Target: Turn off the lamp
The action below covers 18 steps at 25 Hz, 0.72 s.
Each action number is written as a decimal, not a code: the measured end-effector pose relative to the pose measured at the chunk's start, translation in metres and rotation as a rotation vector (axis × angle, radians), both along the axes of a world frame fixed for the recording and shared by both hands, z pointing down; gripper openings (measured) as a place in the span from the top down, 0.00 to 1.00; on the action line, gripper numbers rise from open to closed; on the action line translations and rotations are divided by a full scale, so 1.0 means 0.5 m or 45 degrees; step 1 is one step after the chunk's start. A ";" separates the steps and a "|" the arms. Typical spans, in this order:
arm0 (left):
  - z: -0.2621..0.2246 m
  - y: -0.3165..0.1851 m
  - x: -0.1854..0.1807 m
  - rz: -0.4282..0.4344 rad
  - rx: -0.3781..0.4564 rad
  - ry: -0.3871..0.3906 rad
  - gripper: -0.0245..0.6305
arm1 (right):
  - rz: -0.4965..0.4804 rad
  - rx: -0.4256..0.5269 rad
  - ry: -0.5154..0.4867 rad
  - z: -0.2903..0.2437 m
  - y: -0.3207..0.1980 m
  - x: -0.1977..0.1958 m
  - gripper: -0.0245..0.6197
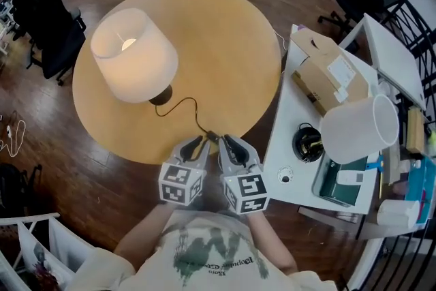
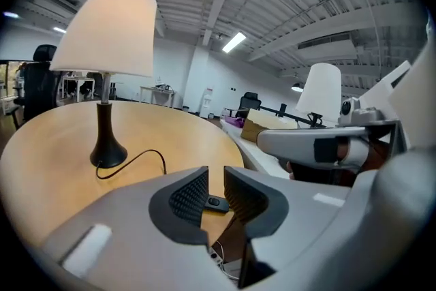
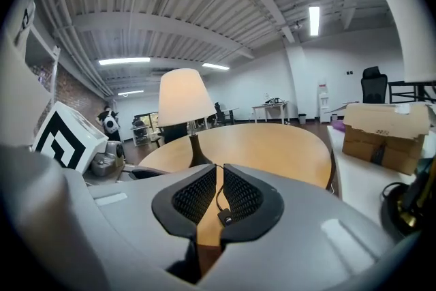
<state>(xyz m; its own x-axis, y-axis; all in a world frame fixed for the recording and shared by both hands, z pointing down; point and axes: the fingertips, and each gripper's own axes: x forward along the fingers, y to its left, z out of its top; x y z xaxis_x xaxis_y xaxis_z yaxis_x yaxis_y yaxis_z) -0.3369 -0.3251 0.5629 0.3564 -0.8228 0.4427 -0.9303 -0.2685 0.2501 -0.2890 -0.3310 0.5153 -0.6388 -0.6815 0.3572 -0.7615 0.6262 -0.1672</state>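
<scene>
The lamp point(image 1: 134, 54) stands on the left of the round wooden table point(image 1: 225, 31), its white shade glowing. From its dark base point(image 1: 161, 96) a black cord point(image 1: 187, 103) runs to a small inline switch point(image 1: 212, 136) at the table's near edge. My left gripper point(image 1: 201, 142) and right gripper point(image 1: 223, 142) point at the switch from either side, tips close to it. Both are shut to a narrow slit with nothing between the pads. The switch point(image 2: 215, 202) lies just past the left gripper point(image 2: 216, 195); the switch point(image 3: 224, 217) and cord show through the right gripper point(image 3: 219, 197).
To the right is a white desk point(image 1: 289, 136) with a cardboard box point(image 1: 327, 75), a second unlit lamp with a white shade point(image 1: 360, 127) and a green tray point(image 1: 327, 184). Black office chairs point(image 1: 48, 24) stand left of the table. Wooden floor surrounds it.
</scene>
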 end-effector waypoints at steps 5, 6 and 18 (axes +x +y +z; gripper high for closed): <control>0.062 -0.032 0.007 0.117 -0.067 -0.042 0.87 | 0.096 -0.017 0.011 0.015 -0.024 0.007 0.91; 0.074 -0.037 0.009 0.138 -0.081 -0.051 0.86 | 0.115 -0.020 0.014 0.018 -0.027 0.009 0.91; 0.153 -0.077 0.029 0.326 -0.188 -0.100 0.82 | 0.323 -0.054 0.039 0.045 -0.043 0.041 0.91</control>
<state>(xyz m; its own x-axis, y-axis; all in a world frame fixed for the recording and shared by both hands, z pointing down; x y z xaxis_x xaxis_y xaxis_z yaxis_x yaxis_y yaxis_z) -0.3223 -0.3636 0.6393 0.5039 -0.6353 0.5852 -0.8550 -0.4631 0.2335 -0.2687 -0.3526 0.5377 -0.4375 -0.8025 0.4058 -0.8986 0.4072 -0.1635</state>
